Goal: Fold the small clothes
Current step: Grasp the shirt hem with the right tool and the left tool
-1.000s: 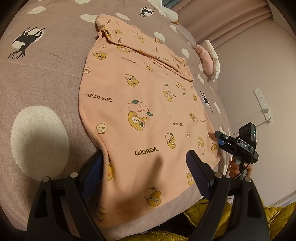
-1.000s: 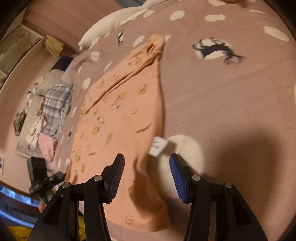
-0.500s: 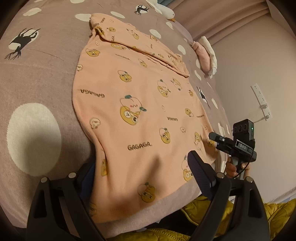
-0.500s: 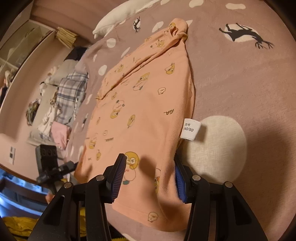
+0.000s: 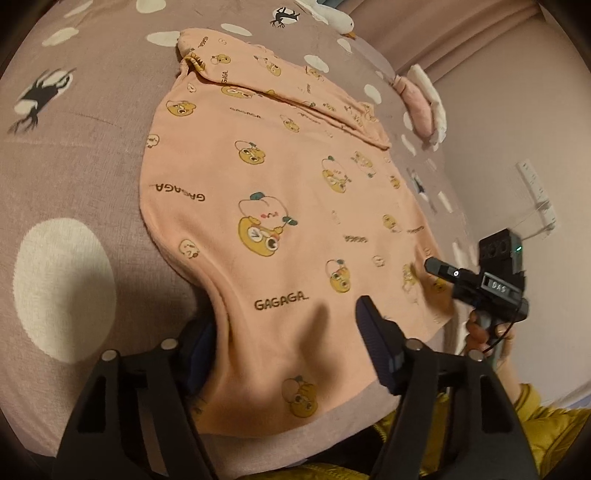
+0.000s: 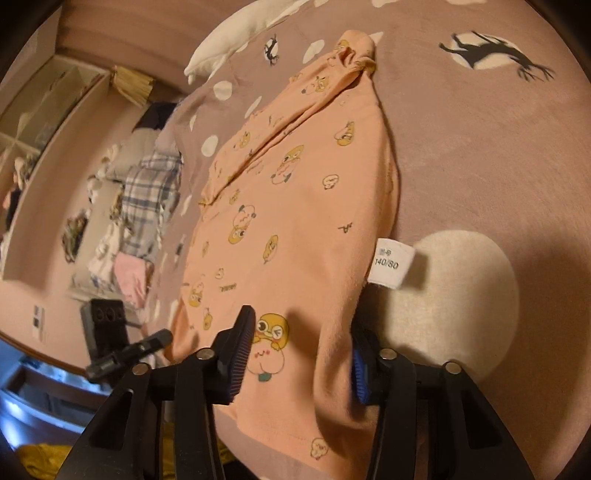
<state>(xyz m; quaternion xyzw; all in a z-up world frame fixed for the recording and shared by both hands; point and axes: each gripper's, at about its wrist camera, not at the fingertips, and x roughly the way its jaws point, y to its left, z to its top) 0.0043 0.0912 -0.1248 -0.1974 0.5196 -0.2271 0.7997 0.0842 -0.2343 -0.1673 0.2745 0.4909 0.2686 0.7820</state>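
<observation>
While I look along both grippers, the biggest thing before me is the bed (image 5: 92, 122), covered in mauve fabric with white dots and black deer shapes. On it lies the shirt (image 5: 280, 206), peach with yellow cartoon prints and "GAGAGA" lettering, spread flat with a sleeve folded across its far end. Its near hem runs off the near edge of the bed towards me.

Far left in the right view I see a heap of plaid and pink clothes (image 6: 147, 206) beside the bed, and a white pillow (image 6: 236, 33) at the far end.

My left gripper (image 5: 286, 350) sits at the shirt's near left corner; its fingers stand wide apart with the cloth draped between them, the left one partly under the fabric. My right gripper (image 6: 301, 354) is at the near right corner, likewise spread wide with the hem between its fingers, not clamped. Each gripper shows small at the edge of the other's view.

Smallest, a white tag (image 6: 391, 264) reading "140/80" sticks out from the shirt's right edge onto a white dot.
</observation>
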